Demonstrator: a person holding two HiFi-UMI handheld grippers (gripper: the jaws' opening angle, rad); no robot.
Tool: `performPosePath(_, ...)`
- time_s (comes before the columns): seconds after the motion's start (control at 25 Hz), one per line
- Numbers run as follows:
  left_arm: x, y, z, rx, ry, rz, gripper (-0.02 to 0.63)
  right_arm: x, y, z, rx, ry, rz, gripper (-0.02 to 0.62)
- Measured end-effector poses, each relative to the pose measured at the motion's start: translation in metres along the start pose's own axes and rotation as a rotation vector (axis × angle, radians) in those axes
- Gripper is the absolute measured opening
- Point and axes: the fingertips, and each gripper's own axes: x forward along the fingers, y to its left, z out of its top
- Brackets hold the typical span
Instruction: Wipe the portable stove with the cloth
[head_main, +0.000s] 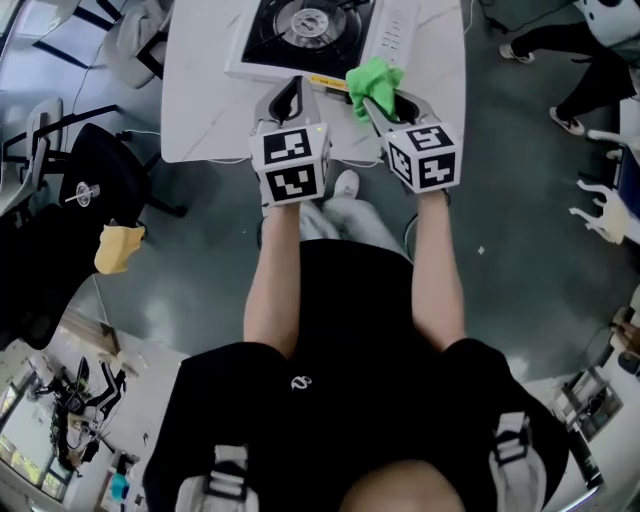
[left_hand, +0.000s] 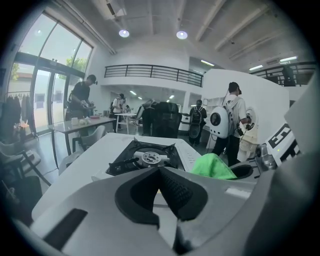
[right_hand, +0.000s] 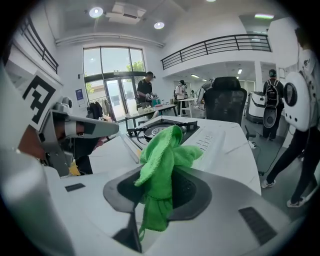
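Green cloth (right_hand: 161, 165) clamped in right gripper (head_main: 384, 100) jaws; left gripper (head_main: 290, 100) jaws closed, near stove (head_main: 300, 35) edge.

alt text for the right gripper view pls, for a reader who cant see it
The right tool is shut on a bunched green cloth. Beyond it, a portable stove sits on a white table, with the left tool at the picture's left.

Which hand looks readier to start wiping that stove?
Right. The right gripper is shut on the green cloth, and is just short of the stove. The left gripper is shut on nothing, so it has nothing to wipe with.
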Motion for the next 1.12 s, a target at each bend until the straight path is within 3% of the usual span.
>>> performPosePath(0.32, -0.001, 0.041, 0.005, 0.002, 0.015, 0.003, -0.006, 0.019, 0.012, 0.030, -0.061, -0.027, -0.111, 0.106)
performPosePath(0.72, 0.007, 0.106, 0.030, 0.023, 0.016, -0.007, -0.006, 0.074, 0.060, 0.054, -0.067, -0.003, -0.082, 0.106)
performPosePath(1.12, 0.024, 0.153, 0.024, 0.014, 0.055, -0.055, -0.006, 0.120, 0.108, 0.066, -0.066, 0.026, -0.069, 0.106)
